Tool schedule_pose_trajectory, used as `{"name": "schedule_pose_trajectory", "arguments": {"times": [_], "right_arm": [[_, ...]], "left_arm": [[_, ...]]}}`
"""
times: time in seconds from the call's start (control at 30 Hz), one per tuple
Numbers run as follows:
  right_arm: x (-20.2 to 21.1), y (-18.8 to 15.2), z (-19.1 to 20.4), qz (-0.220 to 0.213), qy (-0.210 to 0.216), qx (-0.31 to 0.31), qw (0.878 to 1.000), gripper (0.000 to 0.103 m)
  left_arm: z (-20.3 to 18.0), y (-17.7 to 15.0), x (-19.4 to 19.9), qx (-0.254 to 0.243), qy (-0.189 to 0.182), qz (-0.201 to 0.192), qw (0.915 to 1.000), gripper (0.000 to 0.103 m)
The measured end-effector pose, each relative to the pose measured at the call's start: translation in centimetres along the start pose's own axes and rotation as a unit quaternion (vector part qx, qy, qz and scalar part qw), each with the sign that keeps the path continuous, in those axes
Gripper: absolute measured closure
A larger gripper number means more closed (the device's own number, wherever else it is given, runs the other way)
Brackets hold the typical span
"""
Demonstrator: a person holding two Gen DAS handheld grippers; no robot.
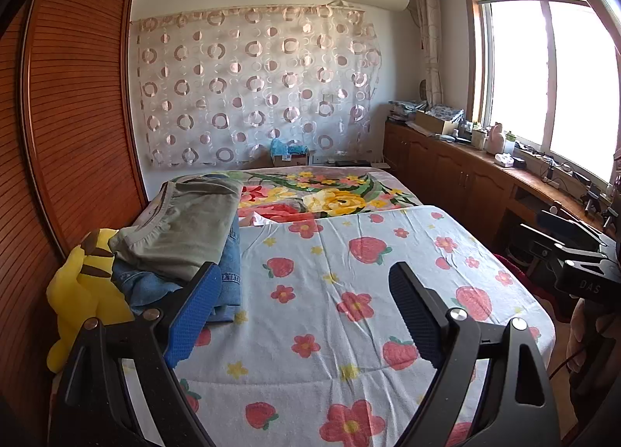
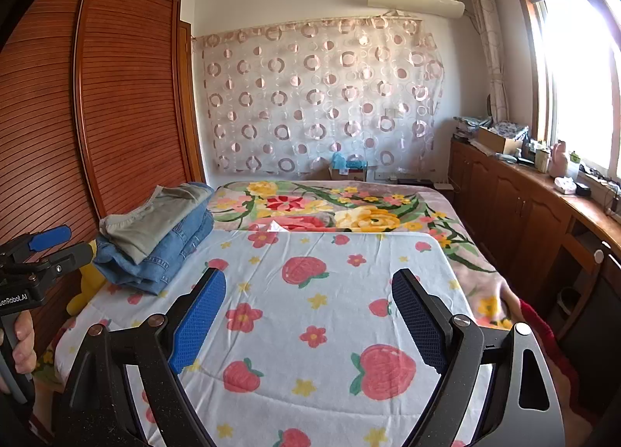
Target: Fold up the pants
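The bed (image 2: 458, 253) is filling both views, lying under a strawberry-and-flower sheet (image 2: 330, 311) at the near end and a floral blanket (image 2: 349, 210) beyond it; a louvred wooden wardrobe (image 2: 116, 97) is standing along its left side; a circle-patterned curtain (image 2: 322, 97) is hanging on the far wall; a long wooden counter (image 2: 524, 191) is running beneath the window, carrying boxes and small items. The folded pants (image 2: 155, 222) are sitting in a stack at the sheet's left edge, a grey-green pair lying on top of blue denim ones (image 2: 167, 257); a yellow plush toy (image 1: 81, 291) is resting just beside the stack, against the wardrobe. The left claw (image 1: 306, 315) is hovering over the sheet with its fingers spread wide, gripping nothing; the right claw (image 2: 310, 319) is likewise gaping open and empty above the sheet, well apart from the stack.
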State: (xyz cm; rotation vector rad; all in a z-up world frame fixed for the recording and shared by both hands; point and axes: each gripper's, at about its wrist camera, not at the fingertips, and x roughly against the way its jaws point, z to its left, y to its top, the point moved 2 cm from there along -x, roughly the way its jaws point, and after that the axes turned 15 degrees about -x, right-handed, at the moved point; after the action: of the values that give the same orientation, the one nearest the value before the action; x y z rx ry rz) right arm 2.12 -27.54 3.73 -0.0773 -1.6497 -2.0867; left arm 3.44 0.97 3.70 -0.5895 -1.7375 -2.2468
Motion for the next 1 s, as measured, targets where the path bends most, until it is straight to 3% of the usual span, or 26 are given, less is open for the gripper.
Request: {"name": "schedule_pose_trajectory", "arguments": {"times": [1.0], "right_arm": [[0.28, -0.07, -0.31, -0.006, 0.000, 0.001, 1.000, 0.014]], "left_arm": [[0.17, -0.12, 0.00, 0.001, 0.001, -0.003, 1.0000, 0.015]]}}
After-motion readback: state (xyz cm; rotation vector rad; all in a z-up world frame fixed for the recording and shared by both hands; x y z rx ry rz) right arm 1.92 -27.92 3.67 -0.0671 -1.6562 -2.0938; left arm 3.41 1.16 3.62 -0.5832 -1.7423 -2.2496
